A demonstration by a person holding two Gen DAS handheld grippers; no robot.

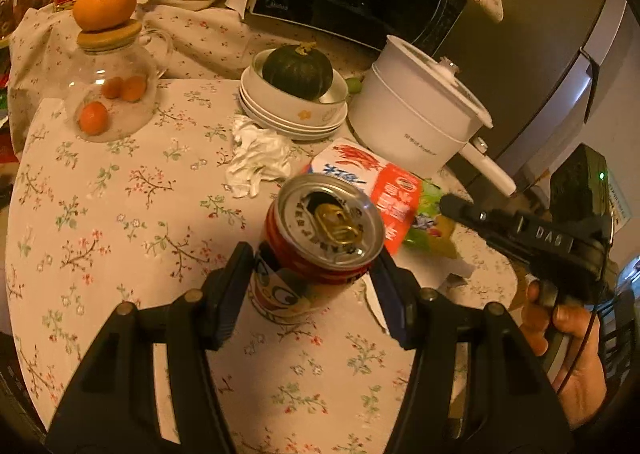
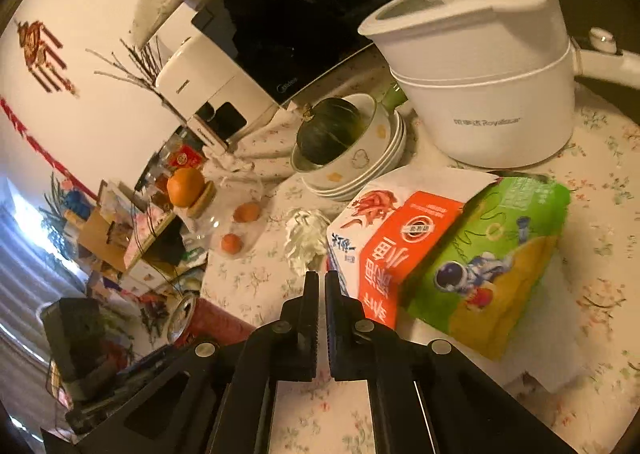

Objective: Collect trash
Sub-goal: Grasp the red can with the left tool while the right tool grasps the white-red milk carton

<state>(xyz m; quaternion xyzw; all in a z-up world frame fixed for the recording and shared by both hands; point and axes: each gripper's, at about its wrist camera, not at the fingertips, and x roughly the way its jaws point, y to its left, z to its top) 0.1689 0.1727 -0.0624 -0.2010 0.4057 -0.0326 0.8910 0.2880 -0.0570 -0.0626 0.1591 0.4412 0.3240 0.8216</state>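
One opened red drink can [image 1: 320, 230] is clamped between the two pads of the left tool [image 1: 316, 274], lifted clear of the bench [image 1: 120, 214]. One crumpled white tissue [image 1: 258, 158] lies on the cloth just beyond it, beside one orange snack packet [image 2: 400, 254] and one green packet [image 2: 492, 254]. The right tool [image 2: 322, 286] is closed and empty, its tips just short of the orange packet. Behind stand one white electric pot [image 2: 480, 94] and one squash [image 1: 298, 72] in stacked bowls.

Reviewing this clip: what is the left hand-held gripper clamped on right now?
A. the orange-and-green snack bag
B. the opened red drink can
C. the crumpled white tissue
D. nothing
B: the left hand-held gripper has its pads pressed on either side of the opened red drink can.
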